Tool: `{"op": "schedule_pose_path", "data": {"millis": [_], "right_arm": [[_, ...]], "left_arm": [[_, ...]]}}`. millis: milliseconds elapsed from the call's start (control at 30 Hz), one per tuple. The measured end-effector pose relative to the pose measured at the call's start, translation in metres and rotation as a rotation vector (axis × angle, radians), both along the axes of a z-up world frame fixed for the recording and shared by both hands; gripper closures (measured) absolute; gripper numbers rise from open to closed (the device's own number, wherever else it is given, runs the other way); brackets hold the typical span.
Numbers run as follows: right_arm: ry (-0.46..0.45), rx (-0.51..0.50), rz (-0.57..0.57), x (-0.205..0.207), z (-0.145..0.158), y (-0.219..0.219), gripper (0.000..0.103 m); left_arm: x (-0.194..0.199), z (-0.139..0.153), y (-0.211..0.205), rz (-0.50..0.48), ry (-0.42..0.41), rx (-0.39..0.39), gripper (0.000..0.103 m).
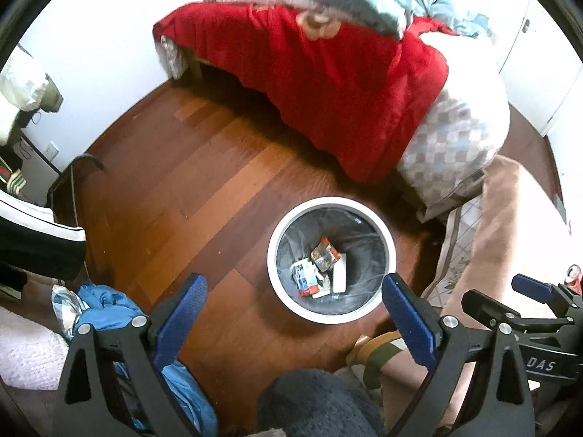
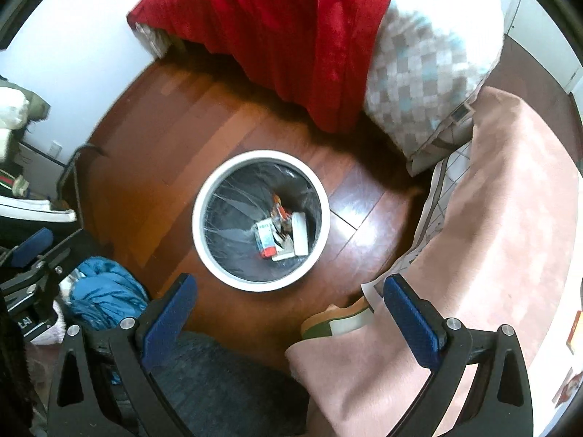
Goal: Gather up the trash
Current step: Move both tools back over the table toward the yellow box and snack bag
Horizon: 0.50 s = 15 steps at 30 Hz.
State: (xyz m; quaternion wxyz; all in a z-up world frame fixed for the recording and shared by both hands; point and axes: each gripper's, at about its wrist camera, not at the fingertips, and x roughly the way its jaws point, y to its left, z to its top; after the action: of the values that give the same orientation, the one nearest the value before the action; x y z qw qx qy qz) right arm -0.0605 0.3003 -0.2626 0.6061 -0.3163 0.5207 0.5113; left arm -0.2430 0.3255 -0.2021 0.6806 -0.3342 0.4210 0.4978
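- One trash bin (image 1: 331, 259), round with a white rim and a dark liner, stands on the wooden floor (image 1: 189, 167); in the left wrist view it sits just past the fingertips toward 12 o'clock, in the right wrist view (image 2: 261, 220) a little toward 11 o'clock.
- Inside the bin lies a small heap of trash (image 1: 320, 267), about five pieces: a crumpled wrapper, a white box, a red-and-white packet and paper scraps; the exact count is hard to tell.
- Left gripper (image 1: 295, 304): both blue pads spread wide, nothing between them.
- Right gripper (image 2: 289, 300): likewise spread wide and holding nothing.
- Only the left wrist view shows the right gripper from outside, at 3 o'clock, with a red can (image 1: 575, 278) beyond it.
- Only the right wrist view shows the left gripper, at 9 o'clock, and some flat cards (image 2: 574, 331) on the pink rug (image 2: 510, 240) at 4 o'clock.
- Both views share one bed with a red blanket (image 1: 320, 73) at 12 o'clock, one blue cloth heap (image 2: 105, 293) at 8 o'clock, and one slipper (image 2: 337, 322) at the rug's edge.
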Motion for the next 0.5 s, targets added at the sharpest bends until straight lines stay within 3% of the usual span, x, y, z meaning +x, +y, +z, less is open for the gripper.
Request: {"op": "schedule_pose_path", "data": {"millis": [133, 300, 500], "right_arm": [[0.035, 0.077, -0.013, 0.004, 0.035, -0.024, 0.000], [0.147, 0.178, -0.079, 0.023, 0.076, -0.072, 0.000], [0.197, 0.223, -0.227, 0.082, 0.098, -0.151, 0.000]], "left_arm": [[-0.001, 0.029, -0.020, -0.003, -0.019, 0.051, 0.005], [0.015, 0.056, -0.050, -0.016, -0.031, 0.102, 0.005], [0.083, 0.061, -0.092, -0.124, -0.056, 0.116, 0.005]]}}
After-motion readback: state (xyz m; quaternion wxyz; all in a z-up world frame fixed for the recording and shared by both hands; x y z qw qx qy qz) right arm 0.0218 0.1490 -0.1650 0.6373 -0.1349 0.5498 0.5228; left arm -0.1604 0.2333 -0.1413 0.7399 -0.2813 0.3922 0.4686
